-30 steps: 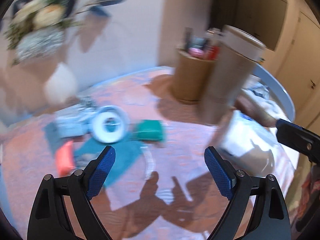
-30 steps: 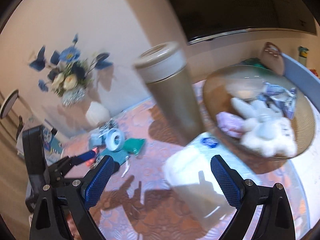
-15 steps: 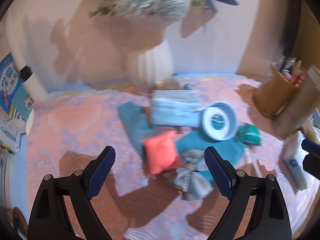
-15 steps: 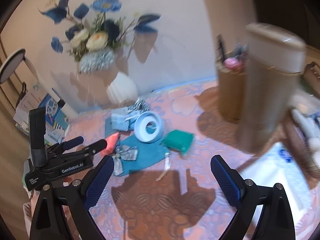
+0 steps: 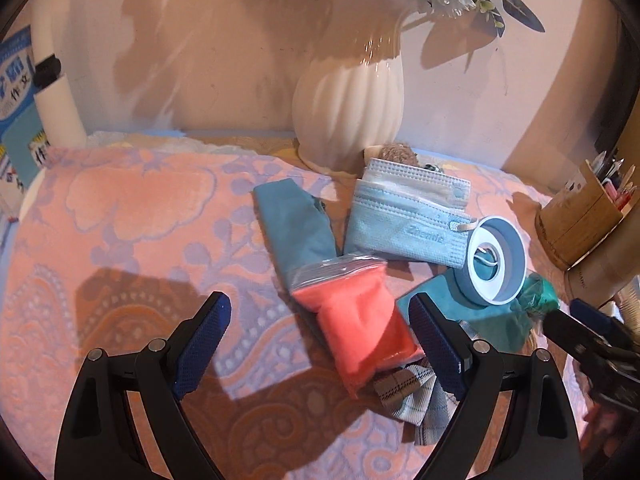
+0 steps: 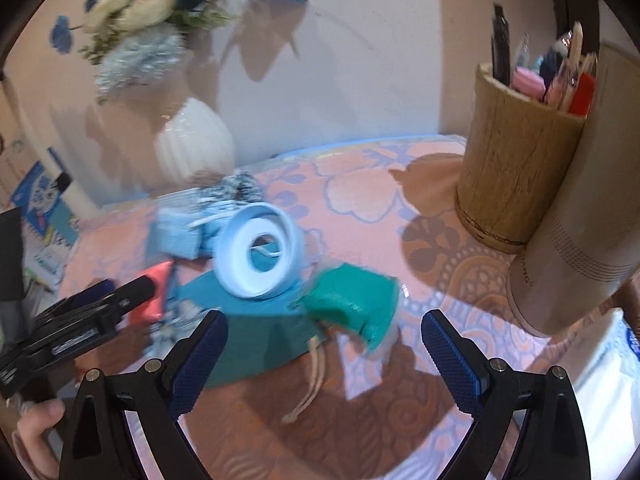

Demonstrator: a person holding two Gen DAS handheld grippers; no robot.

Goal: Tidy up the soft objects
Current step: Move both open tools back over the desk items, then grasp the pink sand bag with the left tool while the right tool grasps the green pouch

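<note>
A peach tablecloth (image 5: 132,208) with lilac flower patterns covers the table, which stands against a pale wall. At the far left of the left wrist view stands a blue booklet (image 5: 16,92). The left gripper (image 5: 318,324) hangs above the cloth with its jaws spread wide and nothing between them. Just ahead of it lies a clear bag of coral-pink stuff (image 5: 356,320), resting on a teal cloth (image 5: 296,224) and overlapping a plaid bow (image 5: 416,392). Behind stands a white ribbed vase (image 5: 348,100) of flowers, with a stack of pale blue face masks (image 5: 404,220) before it. A blue and white ring (image 6: 256,256) leans beside the masks. The right gripper (image 6: 324,344) is also released and holds nothing; a green pouch (image 6: 356,304) lies between and just beyond its fingertips. Further right stand a wooden pen holder (image 6: 516,172) and a beige cylinder (image 6: 592,216).
</note>
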